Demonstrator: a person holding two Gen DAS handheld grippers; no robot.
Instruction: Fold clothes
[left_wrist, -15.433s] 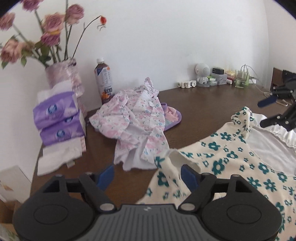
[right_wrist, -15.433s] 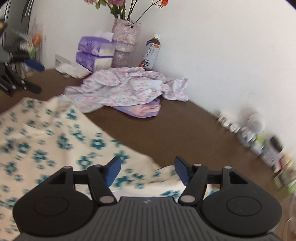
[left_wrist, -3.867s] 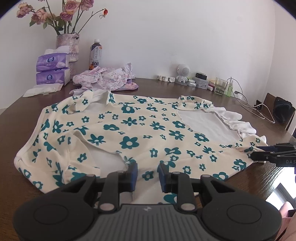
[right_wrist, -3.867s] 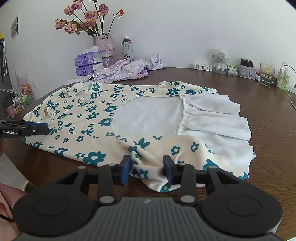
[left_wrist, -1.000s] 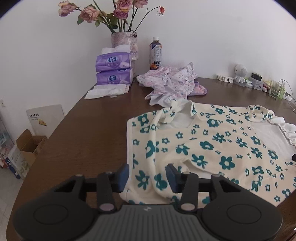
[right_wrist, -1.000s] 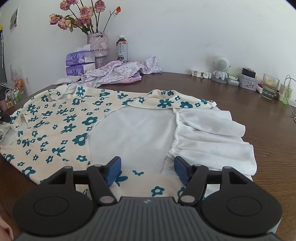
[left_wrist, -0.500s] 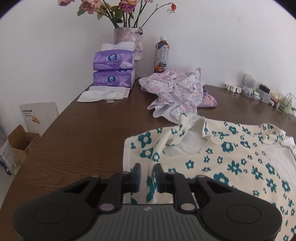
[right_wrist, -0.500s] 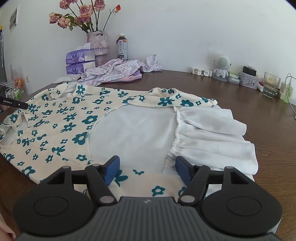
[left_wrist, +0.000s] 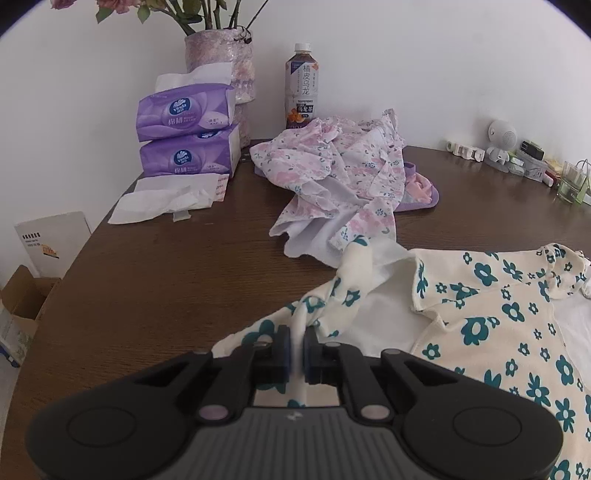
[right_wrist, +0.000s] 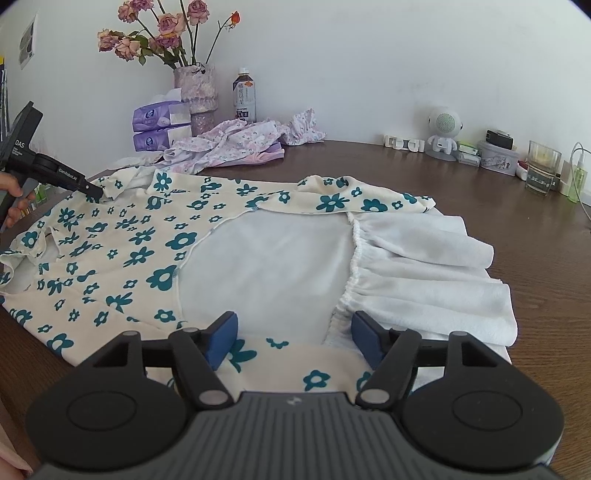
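Observation:
A cream dress with teal flowers (left_wrist: 480, 314) lies spread on the brown table (left_wrist: 166, 277); its white skirt part (right_wrist: 424, 266) lies to the right. My left gripper (left_wrist: 296, 343) is at the dress's far left corner, its jaws closing tight, with a bunched fold of the sleeve edge pinched between the pads. The right wrist view shows that gripper (right_wrist: 92, 192) gripping the dress (right_wrist: 147, 236) at its upper left. My right gripper (right_wrist: 291, 339) hovers open over the near hem, and cloth lies below it but nothing sits between its fingers.
A crumpled pink floral garment (left_wrist: 340, 173) lies behind the dress. Purple tissue packs (left_wrist: 184, 129), a vase (left_wrist: 221, 55) and a tea bottle (left_wrist: 302, 96) stand by the wall. Small gadgets and a glass (right_wrist: 543, 162) line the back right. A hand (right_wrist: 11, 199) holds the left tool.
My left gripper has slid along the dress's left edge toward its far corner and shut on the sleeve fabric. The right gripper has stayed put, open.

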